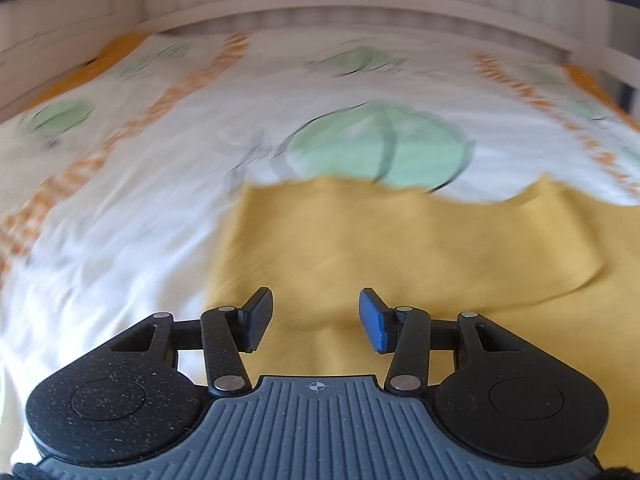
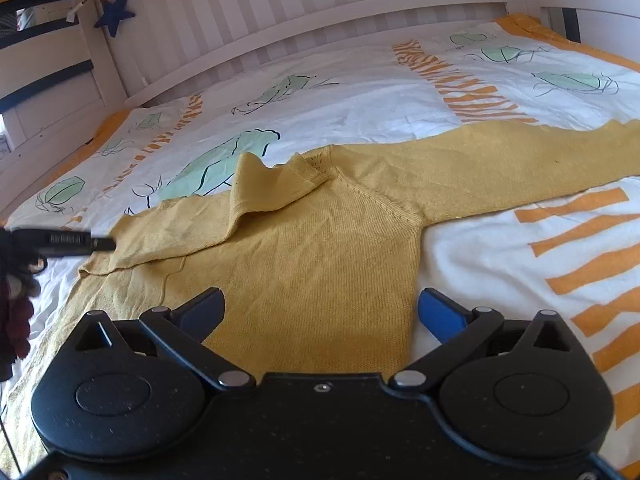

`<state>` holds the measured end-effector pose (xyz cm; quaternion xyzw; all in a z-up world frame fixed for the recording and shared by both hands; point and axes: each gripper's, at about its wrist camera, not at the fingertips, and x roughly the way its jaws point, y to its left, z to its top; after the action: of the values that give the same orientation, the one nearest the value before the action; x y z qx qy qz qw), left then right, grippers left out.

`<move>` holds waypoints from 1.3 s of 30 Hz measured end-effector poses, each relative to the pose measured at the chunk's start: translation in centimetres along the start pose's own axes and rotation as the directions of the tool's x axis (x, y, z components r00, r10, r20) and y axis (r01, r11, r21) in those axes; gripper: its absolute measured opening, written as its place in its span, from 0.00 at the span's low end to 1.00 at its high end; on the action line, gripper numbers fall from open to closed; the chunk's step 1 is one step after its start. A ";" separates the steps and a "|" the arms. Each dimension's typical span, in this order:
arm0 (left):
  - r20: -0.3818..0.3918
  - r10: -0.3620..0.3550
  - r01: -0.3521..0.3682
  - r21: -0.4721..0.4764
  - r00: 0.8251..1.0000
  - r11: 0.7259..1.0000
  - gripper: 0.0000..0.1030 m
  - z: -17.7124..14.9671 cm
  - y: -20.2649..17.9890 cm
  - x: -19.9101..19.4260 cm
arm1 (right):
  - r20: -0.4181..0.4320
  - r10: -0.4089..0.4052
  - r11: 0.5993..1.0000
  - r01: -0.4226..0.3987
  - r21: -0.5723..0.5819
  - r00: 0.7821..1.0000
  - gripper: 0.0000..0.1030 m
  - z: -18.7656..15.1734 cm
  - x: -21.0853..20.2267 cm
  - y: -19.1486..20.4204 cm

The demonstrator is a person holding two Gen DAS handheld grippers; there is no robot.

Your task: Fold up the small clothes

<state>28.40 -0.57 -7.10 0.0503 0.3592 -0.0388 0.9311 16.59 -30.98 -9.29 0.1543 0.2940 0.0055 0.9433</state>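
Currently, the yellow knitted sweater [image 2: 320, 264] lies flat on the patterned bed cover [image 2: 360, 88], one sleeve stretched toward the right edge of the frame, the other folded across the body at centre left. Right gripper [image 2: 320, 312] hovers over the hem, jaws wide apart, nothing between them. Left gripper [image 1: 316, 320] is parted and empty above yellow fabric; its view is blurred, so contact is uncertain.

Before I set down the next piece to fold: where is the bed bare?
Bare duvet lies below the outstretched sleeve, right of the yellow sweater, and between it and the headboard. Crowded at left, around the folded-in sleeve.
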 end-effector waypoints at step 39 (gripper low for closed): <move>0.090 -0.007 0.008 -0.015 0.996 1.000 0.58 -4.5 1.6 1.2 | -0.138 -0.033 0.971 -0.001 -0.239 0.990 0.15 9.6 14.2 4.3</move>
<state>26.45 1.54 -11.07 0.0403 0.3176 -0.0418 0.9465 34.04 -28.22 -8.35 0.0366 0.3584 0.0440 0.9318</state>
